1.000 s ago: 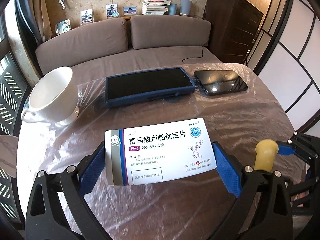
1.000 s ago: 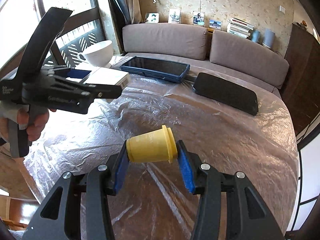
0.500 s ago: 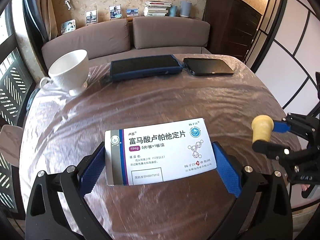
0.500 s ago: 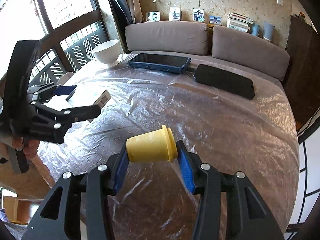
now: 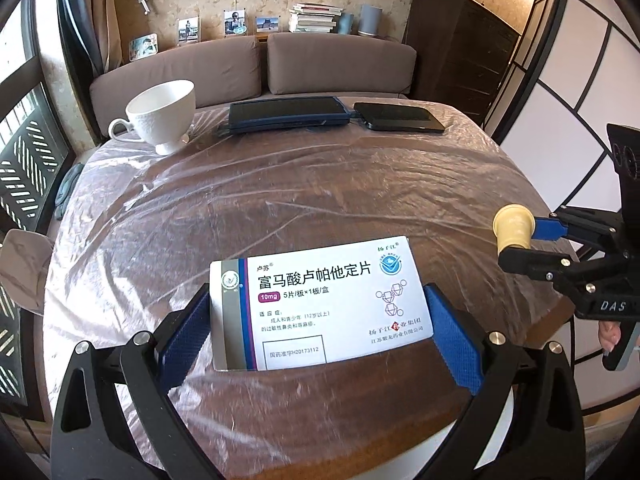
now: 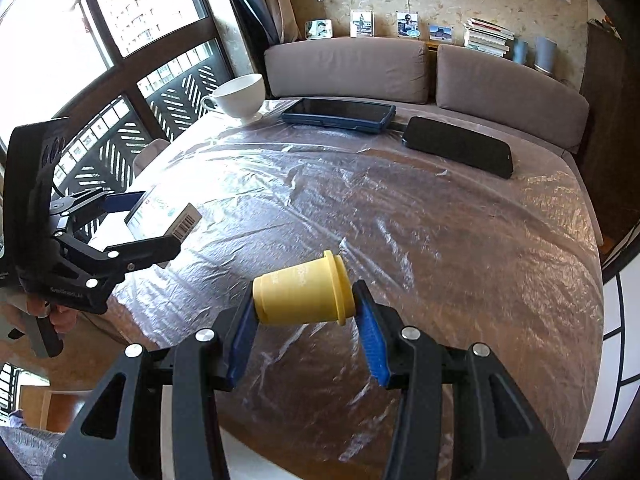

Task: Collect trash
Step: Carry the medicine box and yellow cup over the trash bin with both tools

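Left gripper [image 5: 320,324]: blue-padded fingers [image 5: 186,338] clamped on both short ends of a flat white cardboard medicine box with Chinese print and a purple stripe [image 5: 320,306]. Box held face up, lifted clear of the table, above its near edge. In the right wrist view the same box [image 6: 168,216] shows edge-on with a barcode on the end, gripped in the left tool at the left side of the frame; a hand [image 6: 60,314] is on that tool's handle.

Right gripper [image 6: 306,318]: blue pads closed on a small yellow plastic cup with a flanged rim [image 6: 302,294]. Cup lies on its side between the pads, rim toward the right pad, base toward the left pad. Held in the air over the near side of the table. From the left wrist view the cup [image 5: 513,226] shows at the right table edge, base-on, in the right tool.

Round table under crinkled clear plastic film [image 5: 320,184]. At the far side, in a row: white footed ceramic teacup [image 5: 162,116] at left, dark tablet in a blue case [image 5: 288,114] in the middle, black phone [image 5: 400,117] just beside the tablet on the right. All three well apart from both grippers.

Behind the table: grey-brown sofa [image 5: 256,66], with photos and a stack of books [image 5: 316,18] on the ledge above it.
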A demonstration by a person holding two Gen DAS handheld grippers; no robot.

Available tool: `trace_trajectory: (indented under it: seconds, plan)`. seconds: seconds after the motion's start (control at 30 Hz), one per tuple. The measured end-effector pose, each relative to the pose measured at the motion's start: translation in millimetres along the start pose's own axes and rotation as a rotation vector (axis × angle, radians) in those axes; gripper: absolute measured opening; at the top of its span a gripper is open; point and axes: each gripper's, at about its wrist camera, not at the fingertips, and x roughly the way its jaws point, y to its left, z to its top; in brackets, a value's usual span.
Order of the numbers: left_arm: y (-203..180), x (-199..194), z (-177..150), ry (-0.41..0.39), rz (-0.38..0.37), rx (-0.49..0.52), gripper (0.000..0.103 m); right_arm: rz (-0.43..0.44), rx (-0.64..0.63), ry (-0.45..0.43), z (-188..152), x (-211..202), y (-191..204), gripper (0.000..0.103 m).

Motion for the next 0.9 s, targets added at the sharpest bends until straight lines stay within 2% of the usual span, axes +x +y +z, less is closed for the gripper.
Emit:
trace_trajectory:
  seconds: [0.47,0.9]
  plan:
    - [-13.9,-37.7,-35.2,0.011,-0.034,0.053,0.1,0.077,-0.015,0.047,-33.0,-17.5,18.2,0.046]
    - [-37.5,-46.7,-68.4,0.087,-0.117,0.114,0.1,0.157,-0.052,0.123,-61.1,-21.5,41.6,0.046]
